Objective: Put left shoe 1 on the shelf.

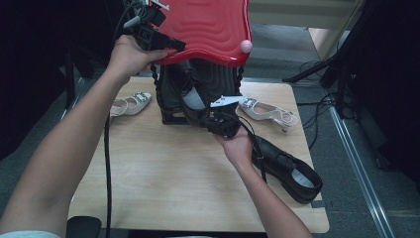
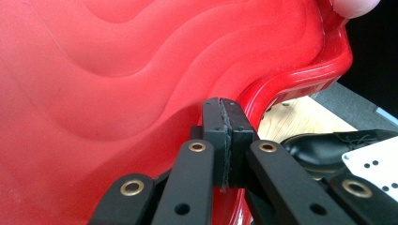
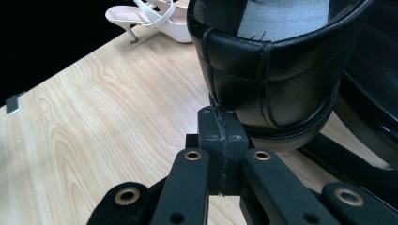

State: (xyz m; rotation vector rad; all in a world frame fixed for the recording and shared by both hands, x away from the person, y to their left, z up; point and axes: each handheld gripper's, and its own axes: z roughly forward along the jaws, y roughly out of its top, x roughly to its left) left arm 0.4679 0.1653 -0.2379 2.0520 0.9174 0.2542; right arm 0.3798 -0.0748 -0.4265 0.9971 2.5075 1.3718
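Red lid [image 1: 208, 29]: raised over black rack [image 1: 173, 94] at table [image 1: 163, 183] rear; my L gripper [image 2: 224, 140] jaws pressed together at its rim. Black shoe [image 3: 277, 79] in rack: my R gripper [image 3: 221, 140] jaws closed, tips against heel. White heels [image 1: 267, 111] nearby.

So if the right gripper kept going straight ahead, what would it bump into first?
The right gripper, jaws shut, points at the heel of a black shoe sitting in the black rack. It would likely meet that heel first; it already looks very close, though the exact gap is hard to judge.
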